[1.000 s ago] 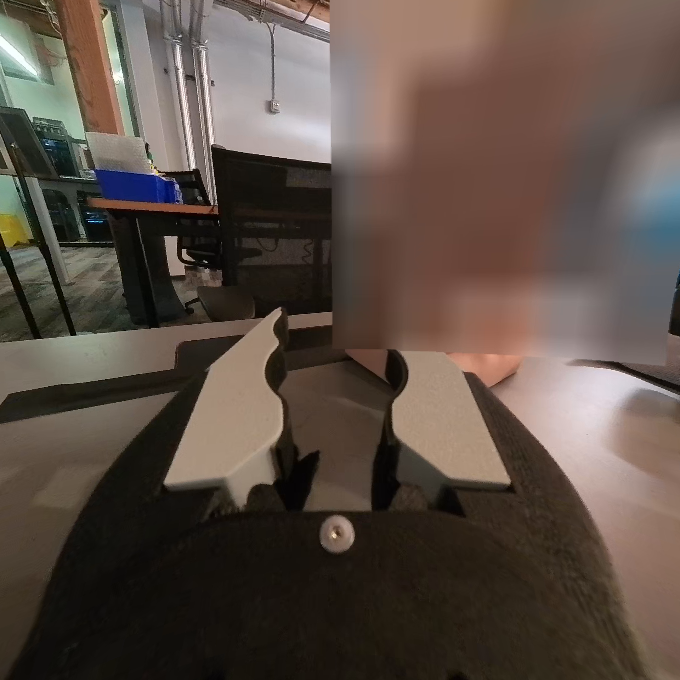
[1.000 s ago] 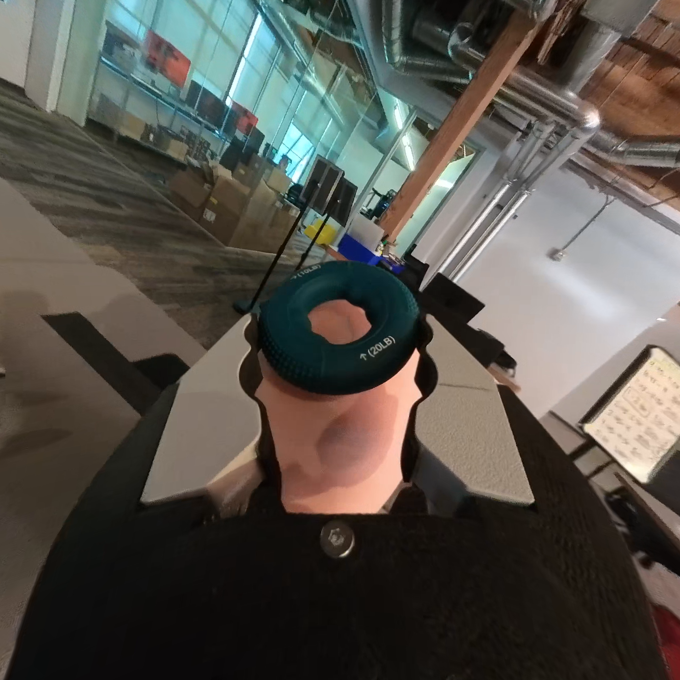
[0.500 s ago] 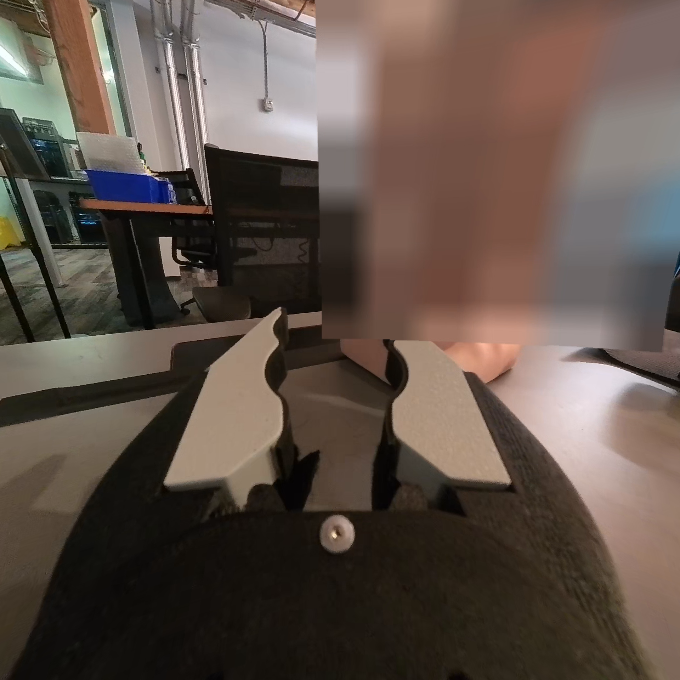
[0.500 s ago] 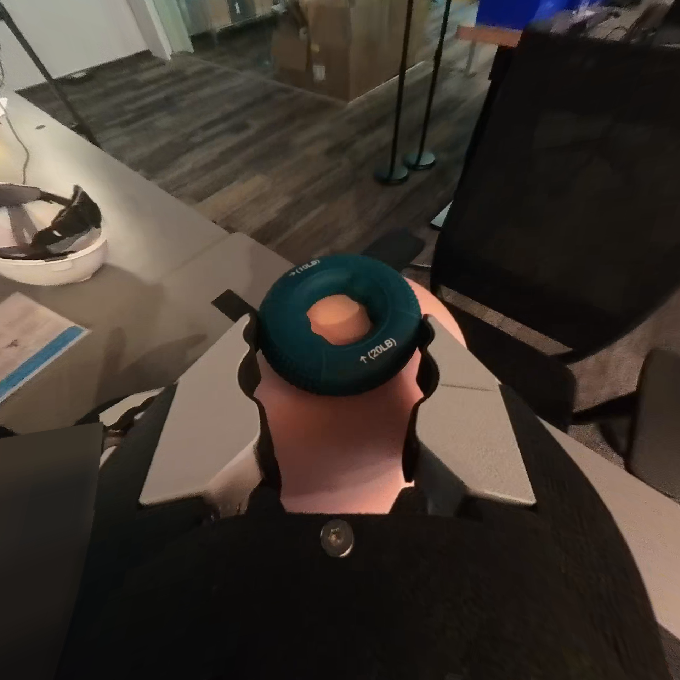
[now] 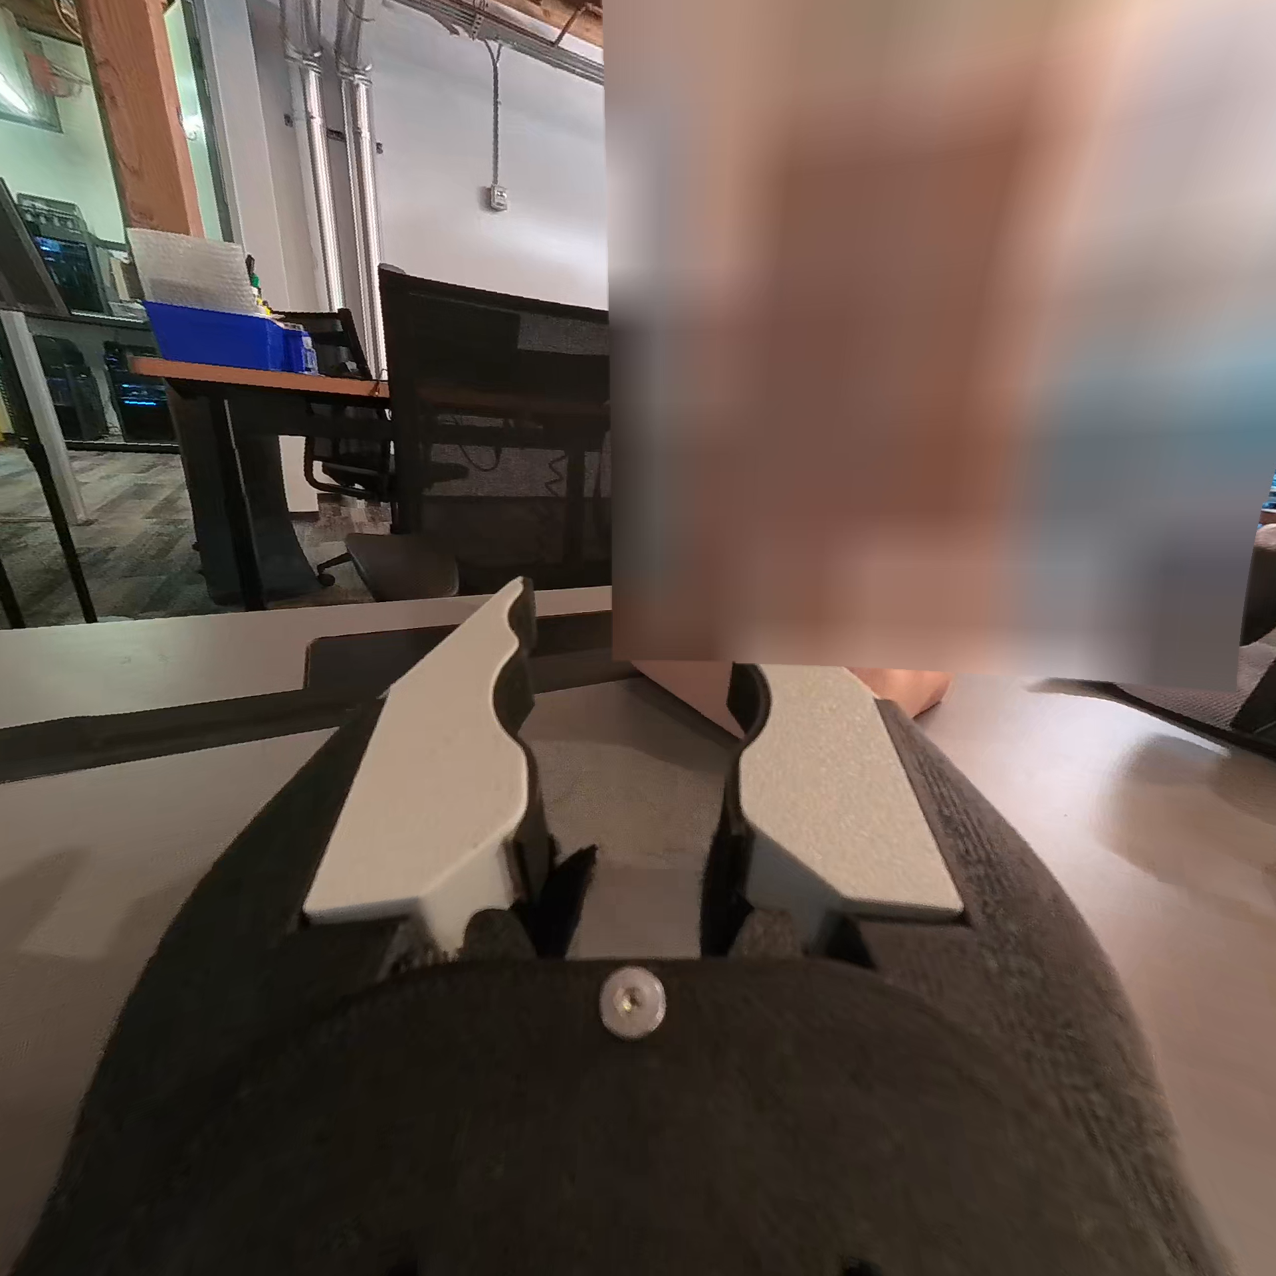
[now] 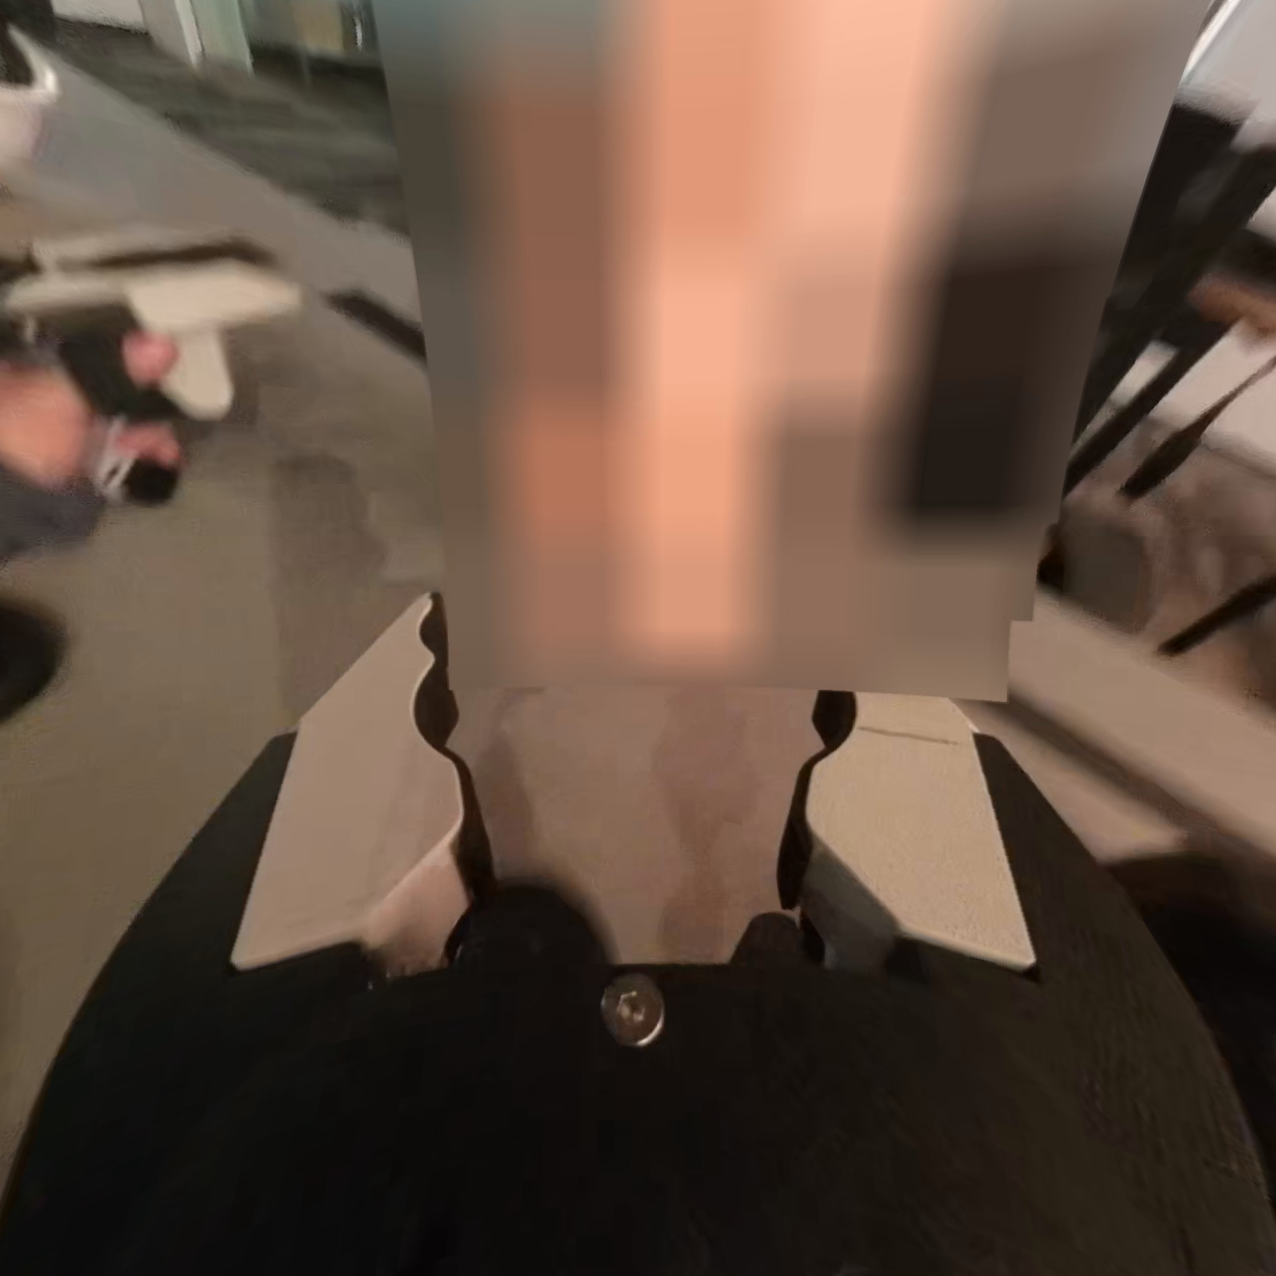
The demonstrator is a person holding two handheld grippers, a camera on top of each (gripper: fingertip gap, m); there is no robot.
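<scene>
Here, wavy-edged grey fingers (image 5: 442, 773), apart.

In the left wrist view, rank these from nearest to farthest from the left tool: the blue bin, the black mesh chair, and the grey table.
From the left tool:
1. Grey table, directly beneath.
2. Black mesh chair, just behind the table, centre.
3. Blue bin, far left on a wooden desk.

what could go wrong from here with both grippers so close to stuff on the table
1. The right wrist view is smeared, which suggests the right hand-held gripper is moving fast. Its tips are hidden, so it might bump something on the table.
2. The left hand-held gripper sits low and open, with its right finger beside a peach-coloured object. A small nudge could push that object.
</scene>
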